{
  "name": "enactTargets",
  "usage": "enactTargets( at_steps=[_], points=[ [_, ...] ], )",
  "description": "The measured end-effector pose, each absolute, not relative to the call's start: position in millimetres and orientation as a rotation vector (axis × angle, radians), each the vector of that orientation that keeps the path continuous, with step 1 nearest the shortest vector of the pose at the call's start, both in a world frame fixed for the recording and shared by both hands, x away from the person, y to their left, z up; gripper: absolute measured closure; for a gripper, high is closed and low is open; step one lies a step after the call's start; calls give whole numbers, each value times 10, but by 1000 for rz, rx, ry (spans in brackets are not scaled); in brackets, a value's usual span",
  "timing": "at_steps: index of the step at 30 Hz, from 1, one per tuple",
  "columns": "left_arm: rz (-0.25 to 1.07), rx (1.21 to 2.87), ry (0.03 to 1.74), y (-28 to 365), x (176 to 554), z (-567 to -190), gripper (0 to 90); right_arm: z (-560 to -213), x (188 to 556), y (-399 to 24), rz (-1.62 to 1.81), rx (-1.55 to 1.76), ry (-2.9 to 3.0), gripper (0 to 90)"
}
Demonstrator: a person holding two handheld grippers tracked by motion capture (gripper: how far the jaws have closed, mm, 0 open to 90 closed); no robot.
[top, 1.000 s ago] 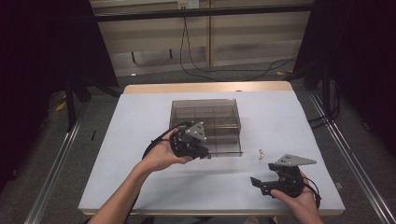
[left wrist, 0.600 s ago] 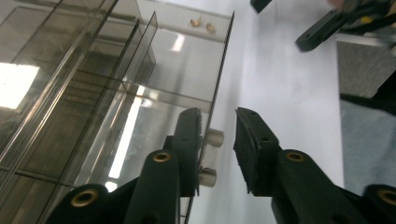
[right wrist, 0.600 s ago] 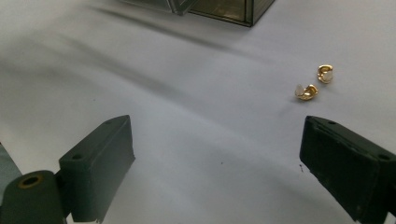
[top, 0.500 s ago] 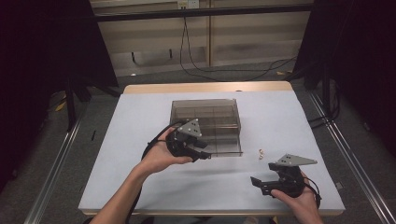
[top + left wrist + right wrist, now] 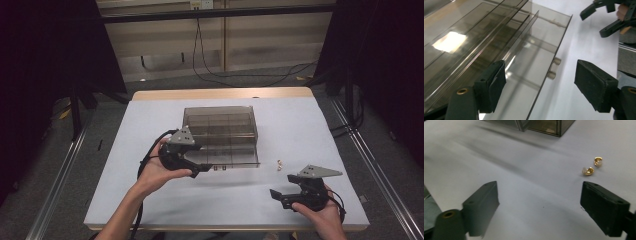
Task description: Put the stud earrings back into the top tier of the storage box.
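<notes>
A smoky clear compartment box (image 5: 220,125) stands mid-table with its shallow drawer (image 5: 531,60) pulled out toward me. My left gripper (image 5: 204,169) sits at the drawer's front left. Its jaws have just been opening, and in the left gripper view they (image 5: 541,75) stand open on either side of the drawer's small knob (image 5: 554,67) without touching it. Two small gold earrings (image 5: 587,171) lie on the white table right of the box. My right gripper (image 5: 278,197) rests near the front right edge. Its jaws (image 5: 539,195) have just closed a little, still open, nothing between them.
The white table (image 5: 320,125) ends at a wooden strip at the far side. Metal rails run along the floor on both sides. The right gripper (image 5: 604,17) appears at the top right of the left gripper view. The box corner (image 5: 544,126) is ahead of the right gripper.
My left gripper has shifted a little to the left along the drawer front and its jaws have spread apart. The right hand has stayed where it was.
</notes>
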State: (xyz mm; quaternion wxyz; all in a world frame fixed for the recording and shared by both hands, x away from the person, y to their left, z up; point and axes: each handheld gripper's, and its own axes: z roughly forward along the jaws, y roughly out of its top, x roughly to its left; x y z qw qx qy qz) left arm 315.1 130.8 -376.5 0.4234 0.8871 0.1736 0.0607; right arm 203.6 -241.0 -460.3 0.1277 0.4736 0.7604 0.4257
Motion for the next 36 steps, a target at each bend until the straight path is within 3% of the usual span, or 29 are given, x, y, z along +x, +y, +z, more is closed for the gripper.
enactTargets(
  at_steps=[4,9,16,25,31,36],
  points=[
    [157,2198,467,1429,3085,-3773,166,-4591,2035,-2411,1261,1373,2228,161],
    [202,2161,575,1710,2995,-3851,104,-4567,2067,-2420,1281,1354,2273,270],
    [207,2125,646,1940,2912,-3973,57,-4512,2114,-2472,1283,1344,2290,352],
    [201,2050,732,2156,2748,-4201,49,-4446,2207,-2520,1279,1284,2352,419],
    [166,2121,692,2261,2624,-4315,42,-4362,2292,-2542,1174,1249,2410,473],
    [229,2144,699,2349,2471,-4392,54,-4314,2408,-2538,1116,1251,2452,531]
  ],
)
